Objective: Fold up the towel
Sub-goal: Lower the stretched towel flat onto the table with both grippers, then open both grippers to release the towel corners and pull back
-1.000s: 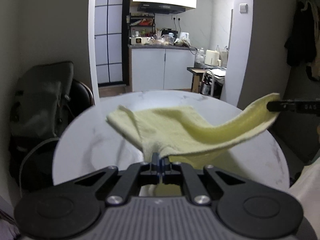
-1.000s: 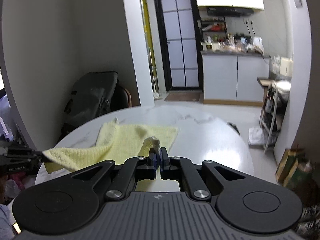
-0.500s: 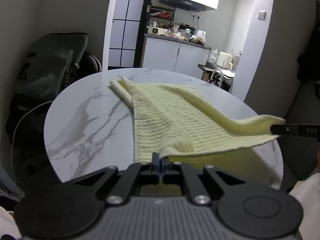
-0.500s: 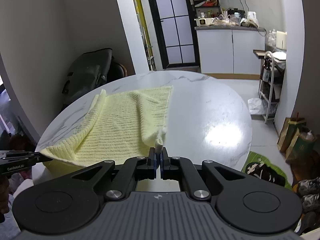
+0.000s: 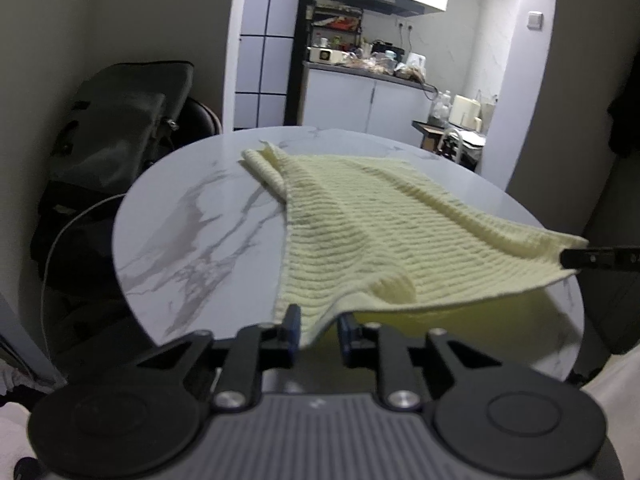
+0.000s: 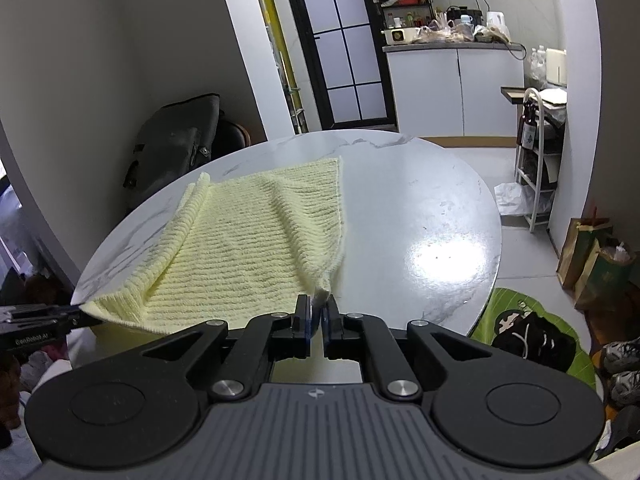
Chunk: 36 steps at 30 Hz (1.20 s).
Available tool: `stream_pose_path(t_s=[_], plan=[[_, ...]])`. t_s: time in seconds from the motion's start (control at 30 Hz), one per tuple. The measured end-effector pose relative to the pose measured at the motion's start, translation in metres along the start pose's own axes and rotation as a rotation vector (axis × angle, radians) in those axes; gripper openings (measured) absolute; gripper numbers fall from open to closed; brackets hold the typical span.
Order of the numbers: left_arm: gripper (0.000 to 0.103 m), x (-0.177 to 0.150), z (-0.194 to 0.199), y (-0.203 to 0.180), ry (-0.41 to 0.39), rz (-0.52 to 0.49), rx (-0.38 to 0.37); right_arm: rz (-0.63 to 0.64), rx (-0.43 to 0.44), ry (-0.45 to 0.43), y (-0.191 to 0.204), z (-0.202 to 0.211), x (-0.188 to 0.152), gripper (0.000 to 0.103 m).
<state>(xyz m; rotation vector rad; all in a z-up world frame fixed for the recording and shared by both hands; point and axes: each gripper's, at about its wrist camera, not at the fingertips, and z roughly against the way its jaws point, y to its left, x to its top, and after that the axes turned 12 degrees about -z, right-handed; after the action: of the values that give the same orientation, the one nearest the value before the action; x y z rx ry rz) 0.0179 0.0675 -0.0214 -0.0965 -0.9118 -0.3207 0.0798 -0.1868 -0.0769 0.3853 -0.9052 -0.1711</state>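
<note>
A pale yellow ribbed towel [image 5: 360, 220] lies spread on the round white marble table [image 5: 192, 240]; it also shows in the right wrist view [image 6: 248, 248]. My left gripper [image 5: 318, 330] is at the near edge with its jaws parted, and the towel's near corner lies loose between them. My right gripper [image 6: 318, 312] is shut on the other near corner and holds it slightly raised. Its fingers [image 5: 592, 258] show at the right of the left wrist view. The towel's far left edge is folded over.
A dark bag on a chair [image 5: 120, 128] stands behind the table at the left. A kitchen counter [image 6: 452, 46] and a rack [image 6: 540, 152] are beyond. A green mat [image 6: 532, 332] and paper bags [image 6: 596, 256] lie on the floor at right.
Both grippers pulled the towel back and down, so it went from hanging to spread flat on the table. The left gripper's jaws have opened and let go of its corner.
</note>
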Motion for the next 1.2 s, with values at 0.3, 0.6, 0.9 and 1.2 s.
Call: stream_pose_path(t_s=[0.3,0.6,0.9,1.2], plan=[[0.025,-0.003,0.006,-0.003,0.006,-0.006,0.007,-0.006,0.007,0.032,-0.006,-0.005,-0.006,0.007],[0.013,-0.007,0.012,-0.015,0.022,-0.050,0.055,0.000,-0.004,0.050,-0.010,-0.011,-0.010,0.007],[0.013,-0.014,0.025,-0.024,0.045,-0.056,0.087,0.008,-0.017,0.066,-0.011,-0.015,-0.014,0.007],[0.016,-0.016,0.034,-0.029,0.064,-0.060,0.099,0.002,-0.009,0.062,-0.014,-0.014,-0.019,0.007]])
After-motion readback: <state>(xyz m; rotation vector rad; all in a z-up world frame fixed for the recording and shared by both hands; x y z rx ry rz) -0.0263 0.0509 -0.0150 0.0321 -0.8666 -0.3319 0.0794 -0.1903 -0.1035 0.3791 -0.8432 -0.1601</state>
